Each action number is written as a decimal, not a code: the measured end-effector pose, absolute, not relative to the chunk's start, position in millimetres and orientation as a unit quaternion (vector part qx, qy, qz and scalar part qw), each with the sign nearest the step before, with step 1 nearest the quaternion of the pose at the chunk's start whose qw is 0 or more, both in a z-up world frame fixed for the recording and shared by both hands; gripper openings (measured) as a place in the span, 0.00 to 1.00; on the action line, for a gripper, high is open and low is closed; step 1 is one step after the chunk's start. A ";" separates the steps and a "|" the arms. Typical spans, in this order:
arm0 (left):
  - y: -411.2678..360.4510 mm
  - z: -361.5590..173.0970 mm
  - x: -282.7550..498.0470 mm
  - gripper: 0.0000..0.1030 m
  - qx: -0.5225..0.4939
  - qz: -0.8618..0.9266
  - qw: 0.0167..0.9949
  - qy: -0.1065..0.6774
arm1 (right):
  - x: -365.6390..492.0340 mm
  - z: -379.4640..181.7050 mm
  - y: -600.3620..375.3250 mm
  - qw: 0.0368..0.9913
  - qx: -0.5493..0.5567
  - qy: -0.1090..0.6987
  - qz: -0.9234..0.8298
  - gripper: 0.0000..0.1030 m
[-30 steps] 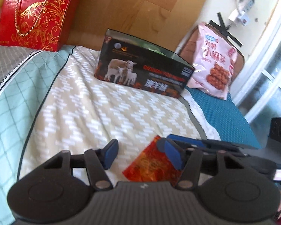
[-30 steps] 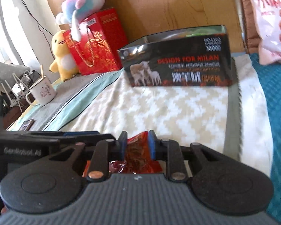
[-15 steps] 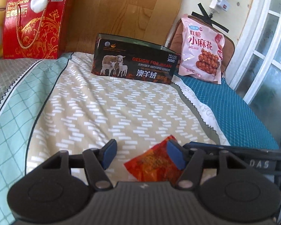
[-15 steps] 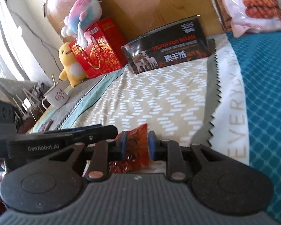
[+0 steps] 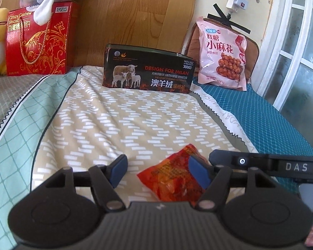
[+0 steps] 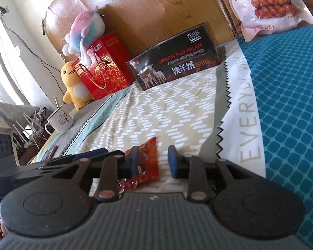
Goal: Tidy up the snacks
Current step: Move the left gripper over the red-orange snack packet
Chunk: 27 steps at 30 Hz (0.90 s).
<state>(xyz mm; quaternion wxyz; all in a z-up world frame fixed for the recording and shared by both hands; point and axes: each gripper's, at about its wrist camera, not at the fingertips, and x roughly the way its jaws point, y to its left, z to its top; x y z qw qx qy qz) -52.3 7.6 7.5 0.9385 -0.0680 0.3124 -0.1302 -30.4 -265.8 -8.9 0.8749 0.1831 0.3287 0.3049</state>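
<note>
both tongs just opened: left tongs (image 5: 157, 171) wide, right tongs (image 6: 153, 163) part-open, red snack packet (image 5: 173, 180) loose between, near bed (image 5: 135, 114) front edge. light, crinkly, slippery; pinch its sealed edge.

A beige sheet (image 5: 135, 120) is covered with white dashes in zigzag rows, edged by mint check and grey. A teal blanket (image 5: 267, 120) is patterned with darker dots. The packet (image 5: 173, 179) is red-orange. The box (image 5: 148, 73) is black with white sheep and orange lettering. The bag (image 5: 222, 54) is pink. A red carton (image 5: 39, 41) is scrolled in gold. Blue pads (image 5: 119, 169) are seen on black grippers.
</note>
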 end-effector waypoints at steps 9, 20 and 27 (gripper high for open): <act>10.5 6.6 -53.1 0.70 -0.078 -0.141 0.937 0.310 | -29.4 -9.3 -265.5 0.875 0.181 0.327 0.308 0.37; 18.4 5.6 -53.2 0.74 -0.106 -0.157 0.933 0.306 | -31.2 -7.6 -260.5 0.879 0.163 0.320 0.313 0.43; 18.6 5.7 -53.5 0.75 -0.109 -0.159 0.933 0.305 | -30.3 -7.9 -261.4 0.878 0.167 0.321 0.315 0.44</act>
